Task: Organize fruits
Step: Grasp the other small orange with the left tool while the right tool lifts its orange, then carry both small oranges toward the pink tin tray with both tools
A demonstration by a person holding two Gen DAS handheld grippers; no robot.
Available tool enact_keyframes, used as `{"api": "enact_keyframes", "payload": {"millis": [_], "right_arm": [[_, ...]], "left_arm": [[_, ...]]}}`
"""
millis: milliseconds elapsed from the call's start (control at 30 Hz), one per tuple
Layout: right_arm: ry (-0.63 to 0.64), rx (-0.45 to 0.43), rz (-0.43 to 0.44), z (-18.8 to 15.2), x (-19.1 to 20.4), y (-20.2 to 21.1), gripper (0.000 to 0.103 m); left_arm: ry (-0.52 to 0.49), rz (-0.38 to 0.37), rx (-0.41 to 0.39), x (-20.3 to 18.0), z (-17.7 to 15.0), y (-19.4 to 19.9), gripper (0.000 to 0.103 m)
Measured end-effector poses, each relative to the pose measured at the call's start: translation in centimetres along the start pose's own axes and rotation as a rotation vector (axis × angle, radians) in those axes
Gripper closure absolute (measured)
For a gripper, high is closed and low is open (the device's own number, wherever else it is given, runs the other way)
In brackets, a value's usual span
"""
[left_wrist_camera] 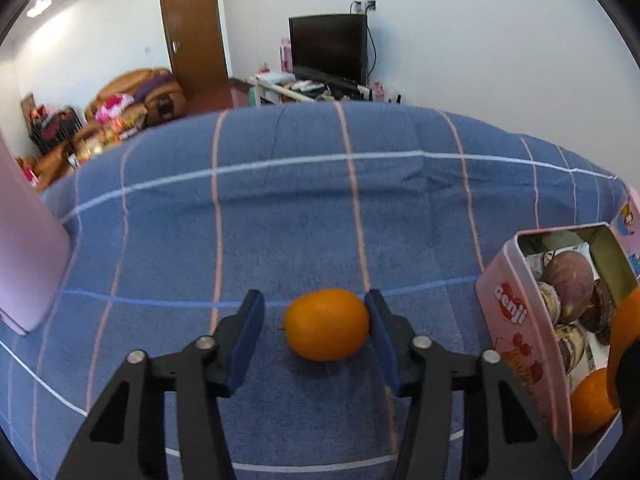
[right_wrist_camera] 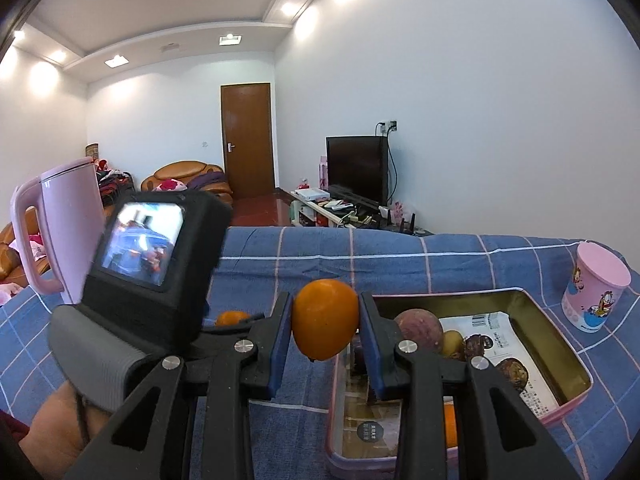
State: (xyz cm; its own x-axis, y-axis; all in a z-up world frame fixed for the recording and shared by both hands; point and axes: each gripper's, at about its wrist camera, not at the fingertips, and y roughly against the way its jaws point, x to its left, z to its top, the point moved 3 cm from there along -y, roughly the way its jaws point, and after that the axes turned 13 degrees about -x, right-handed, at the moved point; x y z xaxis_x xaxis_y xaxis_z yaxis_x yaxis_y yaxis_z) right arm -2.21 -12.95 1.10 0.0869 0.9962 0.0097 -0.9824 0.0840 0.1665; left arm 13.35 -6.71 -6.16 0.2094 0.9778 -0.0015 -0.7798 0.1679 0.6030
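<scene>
Two oranges are in play: the right gripper (right_wrist_camera: 325, 326) clamps one orange (right_wrist_camera: 325, 320) left of the pink tin (right_wrist_camera: 576, 396), due there next, while the left gripper (left_wrist_camera: 316, 320), jaws apart, must close on the orange on the cloth (left_wrist_camera: 327, 324).

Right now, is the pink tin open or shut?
Open: the pink tin has no lid on, and the right wrist view looks straight in at dark round fruits lying on printed paper.

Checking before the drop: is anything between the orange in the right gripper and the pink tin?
Nothing visible. The orange hangs in the right gripper just left of the pink tin, whose top is open; bare checked cloth lies between.
</scene>
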Motion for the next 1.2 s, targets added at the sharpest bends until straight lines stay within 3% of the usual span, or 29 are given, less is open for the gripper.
{"api": "enact_keyframes", "payload": {"millis": [67, 167, 267, 333, 500, 667, 1200], "right_arm": [[-0.003, 0.009, 0.003, 0.1, -0.4, -0.7, 0.068], [-0.007, 0.019, 0.003, 0.2, -0.7, -1.1, 0.068], [-0.005, 0.021, 0.002, 0.3, -0.9, -1.3, 0.068], [-0.005, 0.017, 0.001, 0.2, -0.8, -1.2, 0.068], [-0.008, 0.003, 0.007, 0.0, -0.8, -1.3, 0.068], [0.012, -0.016, 0.017, -0.1, -0.4, -1.1, 0.068], [0.051, -0.058, 0.006, -0.5, 0.6, 0.5, 0.068]], "left_arm": [[0.015, -0.010, 0.027, 0.0, -0.2, -0.6, 0.050], [0.021, -0.019, 0.021, 0.0, -0.1, -0.5, 0.059], [0.035, -0.025, 0.009, 0.1, -0.1, -0.2, 0.060], [0.053, -0.013, -0.019, 0.6, -0.2, 0.7, 0.060], [0.070, 0.069, -0.186, 1.6, 0.0, 4.3, 0.060], [0.068, 0.142, -0.266, 2.3, -1.1, 7.3, 0.060], [0.103, 0.210, -0.344, 3.8, -3.5, 11.9, 0.059]]}}
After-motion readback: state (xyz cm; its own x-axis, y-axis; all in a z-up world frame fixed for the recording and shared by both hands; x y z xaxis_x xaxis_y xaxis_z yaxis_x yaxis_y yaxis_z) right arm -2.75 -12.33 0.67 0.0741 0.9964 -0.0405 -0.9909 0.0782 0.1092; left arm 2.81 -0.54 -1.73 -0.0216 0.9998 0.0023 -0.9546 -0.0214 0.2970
